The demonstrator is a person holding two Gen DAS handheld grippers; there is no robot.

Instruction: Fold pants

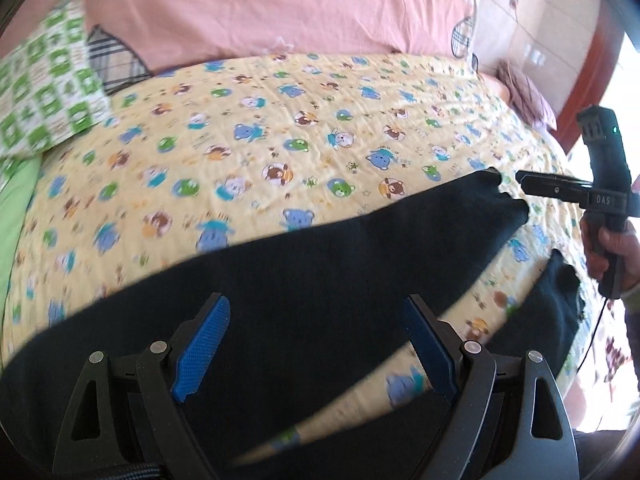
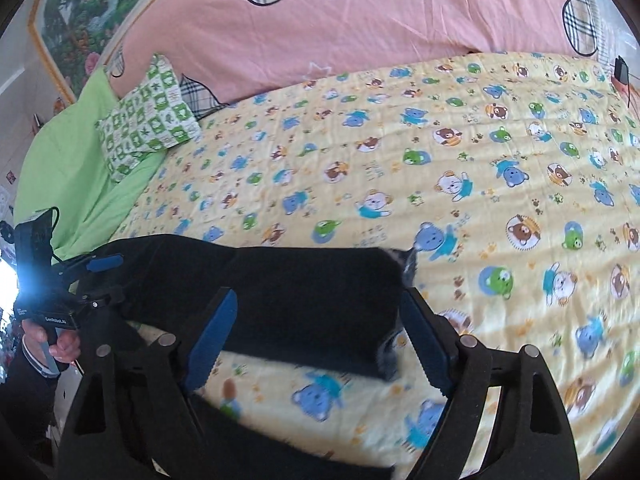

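Note:
Dark pants [image 1: 304, 264] lie spread across a yellow bear-print bedspread [image 1: 280, 128], with two legs running to the right. My left gripper [image 1: 316, 344] hovers open over the wider part of the pants, its blue pads far apart and holding nothing. In the right wrist view, my right gripper [image 2: 320, 340] stands open around the hem end of one pants leg [image 2: 312, 300], which lies flat on the bedspread [image 2: 480, 160] between the pads. The left wrist view shows the right gripper [image 1: 528, 186] by that leg's tip. The left gripper [image 2: 106, 280] appears at the left in a person's hand.
A pink duvet [image 2: 360, 20] with plaid hearts lies along the far side. A green checked pillow [image 2: 148, 116] and green sheet [image 2: 68, 160] sit at the left. A purple cushion [image 1: 528, 92] and the wooden bed frame [image 1: 592, 80] are at the right.

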